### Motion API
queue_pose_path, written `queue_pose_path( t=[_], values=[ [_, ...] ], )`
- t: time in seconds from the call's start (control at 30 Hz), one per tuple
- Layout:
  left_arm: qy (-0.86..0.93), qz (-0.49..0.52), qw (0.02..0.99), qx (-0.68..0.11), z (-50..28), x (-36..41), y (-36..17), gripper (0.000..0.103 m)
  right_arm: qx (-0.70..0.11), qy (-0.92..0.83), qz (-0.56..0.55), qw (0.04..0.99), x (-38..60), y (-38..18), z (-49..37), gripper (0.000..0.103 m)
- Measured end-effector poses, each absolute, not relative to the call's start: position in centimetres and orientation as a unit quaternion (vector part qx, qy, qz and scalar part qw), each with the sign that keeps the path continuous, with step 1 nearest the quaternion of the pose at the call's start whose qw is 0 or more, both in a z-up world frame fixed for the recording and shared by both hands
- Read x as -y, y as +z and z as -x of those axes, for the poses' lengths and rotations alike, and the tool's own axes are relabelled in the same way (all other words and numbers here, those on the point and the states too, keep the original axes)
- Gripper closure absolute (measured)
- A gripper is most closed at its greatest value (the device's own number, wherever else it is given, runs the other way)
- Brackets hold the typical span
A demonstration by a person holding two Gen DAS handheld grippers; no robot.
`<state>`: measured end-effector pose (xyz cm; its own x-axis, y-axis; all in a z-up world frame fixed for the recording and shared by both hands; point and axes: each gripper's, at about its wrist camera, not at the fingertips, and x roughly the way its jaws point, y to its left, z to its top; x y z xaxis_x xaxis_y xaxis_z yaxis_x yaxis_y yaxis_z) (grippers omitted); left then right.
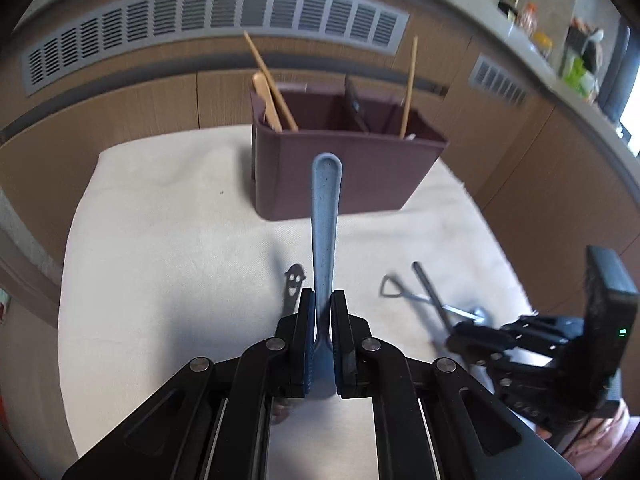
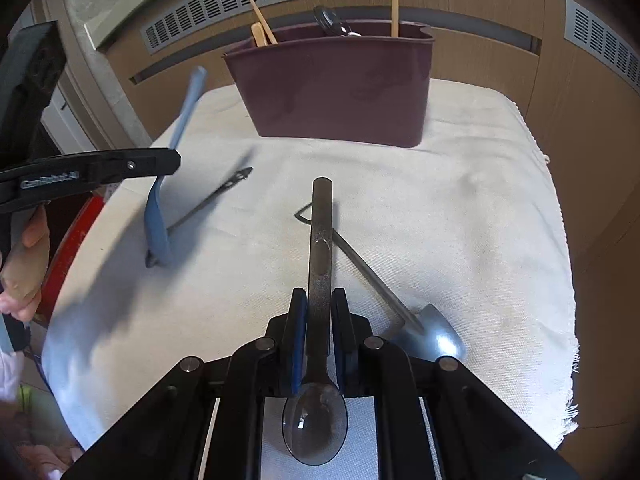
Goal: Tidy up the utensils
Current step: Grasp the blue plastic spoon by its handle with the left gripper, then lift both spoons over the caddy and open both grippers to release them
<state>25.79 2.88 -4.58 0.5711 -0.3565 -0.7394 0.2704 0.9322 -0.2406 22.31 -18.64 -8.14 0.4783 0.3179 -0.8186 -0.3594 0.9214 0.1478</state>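
Observation:
A maroon utensil holder [image 1: 344, 168] [image 2: 340, 92] stands at the far side of a white cloth [image 1: 168, 248] [image 2: 460, 216], with wooden sticks and a dark utensil in its compartments. My left gripper [image 1: 322, 300] is shut on a light blue plastic utensil [image 1: 325, 216], handle pointing at the holder; it shows in the right wrist view [image 2: 180, 124] too. My right gripper [image 2: 319, 300] is shut on a dark metal spoon [image 2: 320, 240], bowl toward the camera. A shovel-shaped metal spoon [image 2: 384, 284] lies on the cloth right of it. A dark smiley-handled utensil [image 1: 293, 280] [image 2: 216, 196] lies near the left gripper.
Wood panels with grey vent grilles [image 1: 216, 20] rise behind the cloth. A counter with bottles [image 1: 536, 28] runs at the upper right. The right gripper's body [image 1: 560, 340] sits low right in the left wrist view. A red object [image 2: 76, 240] lies beyond the cloth's left edge.

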Motion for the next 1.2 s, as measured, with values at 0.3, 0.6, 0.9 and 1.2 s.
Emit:
queue_pose_path(
  t=[0.3,0.6,0.9,1.2],
  values=[
    [-0.187,0.08,0.892,-0.404,-23.4,-3.7,-3.2,0.095,-0.431,0.217,0.029,0.875,17.8,-5.3,-21.2,0.092],
    [-0.196,0.09,0.908,-0.359,-21.1,-4.2,1.1,0.095,-0.392,0.205,0.024,0.897,18.4,-2.3,-20.8,0.092],
    [-0.2,0.066,0.955,-0.208,-19.9,-3.7,13.0,0.095,-0.226,0.179,0.034,0.957,20.1,10.8,-20.6,0.092],
    [-0.196,0.039,0.973,-0.114,-21.3,-2.2,20.3,0.095,-0.097,0.151,0.01,0.984,20.8,19.9,-21.9,0.092]
  ],
)
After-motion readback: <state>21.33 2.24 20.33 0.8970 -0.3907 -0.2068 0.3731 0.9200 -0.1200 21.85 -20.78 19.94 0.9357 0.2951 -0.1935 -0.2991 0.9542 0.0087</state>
